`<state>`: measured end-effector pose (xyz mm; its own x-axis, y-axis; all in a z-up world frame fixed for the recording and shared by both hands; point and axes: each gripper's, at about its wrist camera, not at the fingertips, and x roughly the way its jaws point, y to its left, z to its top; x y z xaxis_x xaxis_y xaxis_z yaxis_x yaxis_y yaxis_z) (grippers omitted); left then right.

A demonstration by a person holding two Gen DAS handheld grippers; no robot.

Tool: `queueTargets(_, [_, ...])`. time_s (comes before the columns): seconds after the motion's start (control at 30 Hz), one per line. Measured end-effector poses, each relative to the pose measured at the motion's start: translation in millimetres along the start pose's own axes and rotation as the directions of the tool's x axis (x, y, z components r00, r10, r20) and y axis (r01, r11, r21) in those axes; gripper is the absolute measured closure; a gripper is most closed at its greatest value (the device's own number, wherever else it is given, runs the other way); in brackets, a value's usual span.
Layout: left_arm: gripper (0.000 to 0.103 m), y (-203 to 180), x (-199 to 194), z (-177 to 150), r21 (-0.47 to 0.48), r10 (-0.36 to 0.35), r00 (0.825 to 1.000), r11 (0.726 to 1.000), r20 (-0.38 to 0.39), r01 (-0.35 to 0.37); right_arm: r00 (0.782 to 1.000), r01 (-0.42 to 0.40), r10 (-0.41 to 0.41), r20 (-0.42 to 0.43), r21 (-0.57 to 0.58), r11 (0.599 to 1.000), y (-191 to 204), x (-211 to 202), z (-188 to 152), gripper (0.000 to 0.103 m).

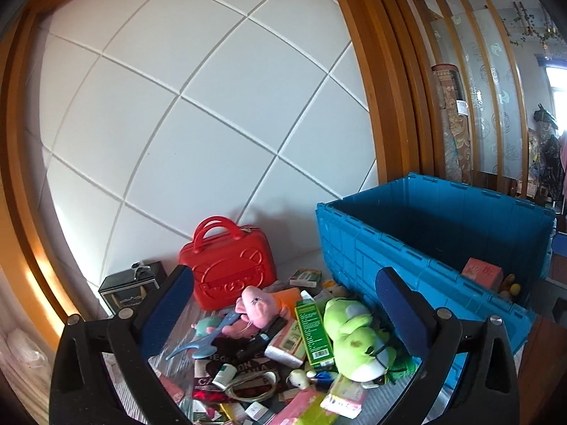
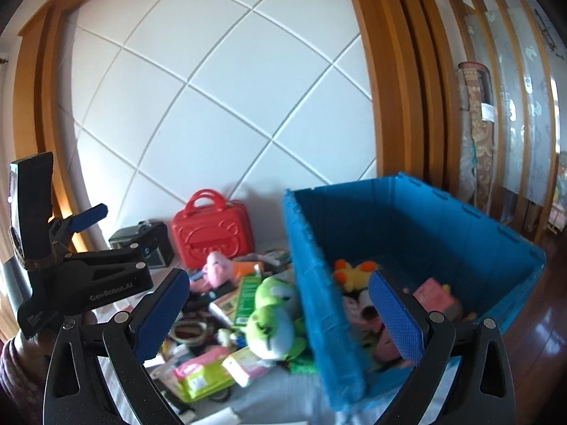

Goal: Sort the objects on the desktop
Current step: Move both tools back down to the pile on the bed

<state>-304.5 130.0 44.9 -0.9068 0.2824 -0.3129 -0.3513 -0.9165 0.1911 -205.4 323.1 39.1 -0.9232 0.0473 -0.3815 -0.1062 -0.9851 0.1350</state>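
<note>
Pile (image 1: 283, 347) beside the half-filled bin (image 1: 368, 248), between picks: left gripper (image 1: 283, 315) and right gripper (image 2: 280, 315) both wide, empty; next, probably down onto frog (image 1: 354, 333).

both grippers, left (image 1: 290, 304) and right (image 2: 280, 304), hover with fingers spread, empty

Bright daylight from the right; soft shadows on white wall panels (image 1: 198, 113). Heavy fisheye bending and black corners. Sharp left view; right view smeared, blurring blue crate (image 2: 319, 283).
</note>
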Motion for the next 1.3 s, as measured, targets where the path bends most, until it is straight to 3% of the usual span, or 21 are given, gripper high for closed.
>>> queueTargets(0.37, [0.000, 61.2, -12.3, -50.5, -0.007, 0.135, 0.988, 0.991, -0.068, -0.136, 0.992, -0.065, 0.065, -0.104, 0.003, 0.998, 57.2, 16.7, -40.5, 0.001])
queueTargets(0.67, [0.000, 92.2, -18.1, -102.6, -0.043, 0.269, 0.952, 0.960, -0.148, -0.278, 0.965, -0.125, 0.109, -0.239, -0.051, 0.991, 74.6, 43.7, -81.7, 0.001])
queueTargets(0.8, [0.000, 106.2, -28.4, -139.2, -0.062, 0.319, 0.926, 0.939, -0.200, -0.337, 0.930, -0.158, 0.121, -0.347, -0.081, 0.984, 77.7, 59.2, -122.2, 0.001])
queueTargets(0.9, [0.000, 110.1, -35.7, -174.8, -0.054, 0.350, 0.911, 0.928, -0.218, -0.370, 0.893, -0.192, 0.153, -0.424, -0.051, 0.980, 72.8, 76.2, -156.0, 0.001])
queueTargets(1.13, [0.000, 122.1, -27.2, -259.0, -0.034, 0.306, 0.887, 0.941, -0.345, -0.338, 0.790, -0.171, 0.129, -0.600, -0.014, 0.985, 76.2, 114.9, -234.1, 0.002])
queueTargets(1.3, [0.000, 127.1, -15.1, -295.1, 0.011, 0.248, 0.884, 0.964, -0.397, -0.266, 0.725, -0.120, 0.134, -0.675, 0.067, 0.990, 85.4, 144.0, -271.7, 0.003])
